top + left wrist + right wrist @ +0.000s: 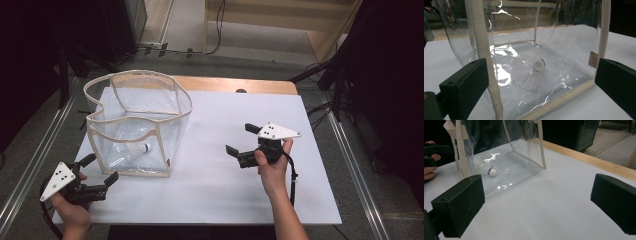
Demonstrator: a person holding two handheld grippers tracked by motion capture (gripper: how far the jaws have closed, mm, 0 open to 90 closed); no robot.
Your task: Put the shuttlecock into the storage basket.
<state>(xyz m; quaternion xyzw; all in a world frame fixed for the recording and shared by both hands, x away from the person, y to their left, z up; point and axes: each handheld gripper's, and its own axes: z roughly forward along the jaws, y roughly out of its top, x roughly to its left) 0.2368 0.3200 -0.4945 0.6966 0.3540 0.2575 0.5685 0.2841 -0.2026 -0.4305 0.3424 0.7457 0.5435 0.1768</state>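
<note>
We see a white shuttlecock [531,72] lying inside a clear plastic bag [172,112] standing open-topped on the counter [240,190]. Our left gripper [98,167] hovers beside its corner, our right gripper [239,139] well apart; both jaws gape wide, holding nothing, seemingly poised to reach.

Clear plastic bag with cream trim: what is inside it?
One white feathered shuttlecock lies on its side on the floor of the clear plastic bag. The walls are transparent, so nothing else seems hidden.
</note>
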